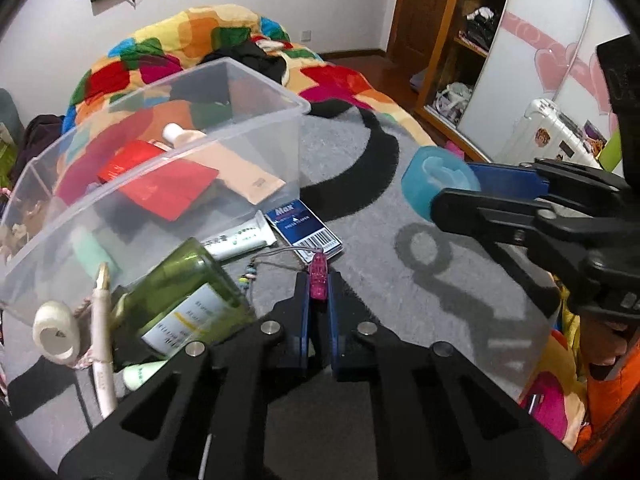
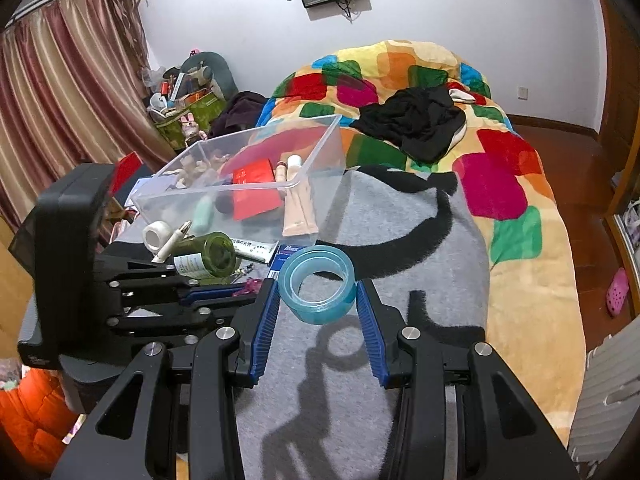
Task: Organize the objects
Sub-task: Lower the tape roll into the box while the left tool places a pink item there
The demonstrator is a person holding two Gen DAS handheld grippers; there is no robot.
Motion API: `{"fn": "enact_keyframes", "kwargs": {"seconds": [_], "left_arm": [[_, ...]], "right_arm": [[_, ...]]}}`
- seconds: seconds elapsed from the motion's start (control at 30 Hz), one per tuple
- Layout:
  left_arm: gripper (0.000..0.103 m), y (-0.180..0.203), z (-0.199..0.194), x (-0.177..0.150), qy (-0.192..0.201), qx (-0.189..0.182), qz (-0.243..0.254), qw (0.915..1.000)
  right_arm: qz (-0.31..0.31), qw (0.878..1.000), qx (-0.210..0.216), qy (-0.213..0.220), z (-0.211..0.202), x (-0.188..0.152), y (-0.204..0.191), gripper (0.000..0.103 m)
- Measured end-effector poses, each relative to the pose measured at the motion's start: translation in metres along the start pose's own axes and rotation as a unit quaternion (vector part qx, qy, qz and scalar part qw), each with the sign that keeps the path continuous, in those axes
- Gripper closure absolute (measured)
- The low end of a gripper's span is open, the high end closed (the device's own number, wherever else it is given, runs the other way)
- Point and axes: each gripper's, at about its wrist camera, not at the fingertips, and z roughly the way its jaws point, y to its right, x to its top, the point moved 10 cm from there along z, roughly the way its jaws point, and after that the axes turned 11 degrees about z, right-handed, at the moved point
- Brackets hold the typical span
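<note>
My right tongs (image 2: 316, 300) grip a blue tape roll (image 2: 317, 284); my left tongs (image 1: 319, 300) pinch a pink charm (image 1: 318, 276). The clear bin (image 1: 256, 80) ahead holds some items; several lie outside beside my left tongs.

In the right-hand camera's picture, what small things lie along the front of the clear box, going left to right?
White tape roll → cream pen → green bottle on its side → white tube → blue Max box → blue tape ring, held in the right jaws.
</note>
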Motion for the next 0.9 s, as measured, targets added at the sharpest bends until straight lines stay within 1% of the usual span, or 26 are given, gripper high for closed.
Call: {"fn": "enact_keyframes", "kwargs": {"seconds": [0.17, 0.3, 0.6, 0.77, 0.9], "left_arm": [[0.096, -0.008, -0.026, 0.005, 0.037, 0.003, -0.013, 0.9992], [0.096, -0.023, -0.054, 0.016, 0.075, 0.005, -0.032, 0.9966], [0.096, -0.071, -0.110, 0.040, 0.140, 0.042, -0.062, 0.9874], [0.096, -0.099, -0.125, 0.047, 0.157, 0.062, -0.079, 0.9825], [0.096, -0.120, -0.123, 0.049, 0.156, 0.069, -0.095, 0.9807]], "right_arm": [[-0.004, 1.000, -0.001, 0.001, 0.003, 0.004, -0.008, 0.066], [-0.007, 1.000, 0.003, 0.008, 0.004, 0.013, -0.018, 0.066], [-0.020, 0.999, 0.015, 0.035, 0.008, 0.044, -0.050, 0.066], [-0.021, 0.998, 0.023, 0.047, 0.012, 0.066, -0.065, 0.066], [-0.033, 0.998, 0.019, 0.045, 0.025, 0.078, -0.078, 0.066]]}}
